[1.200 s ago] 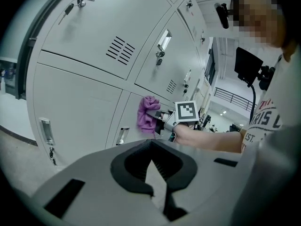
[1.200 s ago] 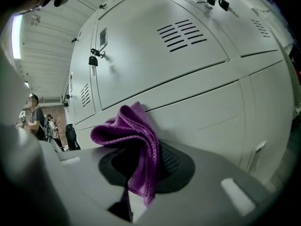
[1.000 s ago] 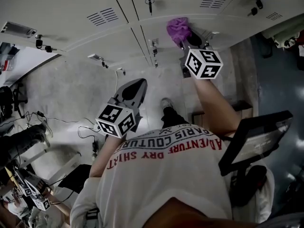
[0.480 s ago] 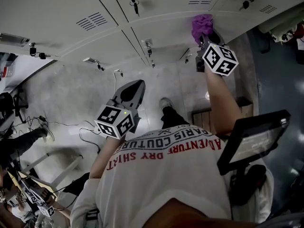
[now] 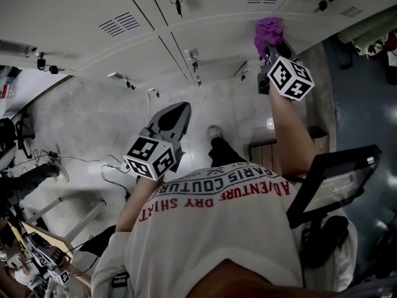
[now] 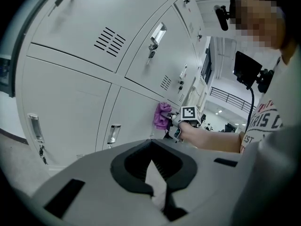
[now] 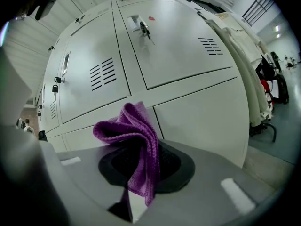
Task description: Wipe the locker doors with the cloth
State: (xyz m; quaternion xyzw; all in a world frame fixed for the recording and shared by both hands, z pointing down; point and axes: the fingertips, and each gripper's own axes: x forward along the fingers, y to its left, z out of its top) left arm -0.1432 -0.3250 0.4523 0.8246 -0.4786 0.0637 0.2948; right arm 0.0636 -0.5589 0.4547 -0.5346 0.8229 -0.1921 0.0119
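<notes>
We hold the purple cloth (image 7: 134, 135) clamped in the right hand-held gripper (image 7: 137, 166). It bunches up out of the jaws and droops back over them, its long axis running along the jaw line toward the doors. In the head view the cloth (image 5: 268, 30) sits at 12 o'clock from the right hand-held gripper (image 5: 272, 49), at the face of the locker doors (image 5: 93, 5), close to the horizontal seam between the 2 rows. From the left gripper view it looks pressed to the panel, though we cannot confirm contact.

In the right gripper view the lower door (image 7: 197, 107) spreads out toward 3 o'clock of the cloth, and the vented upper door (image 7: 94, 74) lies toward 11 o'clock. We judge that the stroke can run either way along the seam.

The left hand-held gripper (image 5: 175, 112) hangs at 7 o'clock from the right one, well apart from the doors. Its jaws are drawn together on nothing. The right arm is clearly the nearer one.
</notes>
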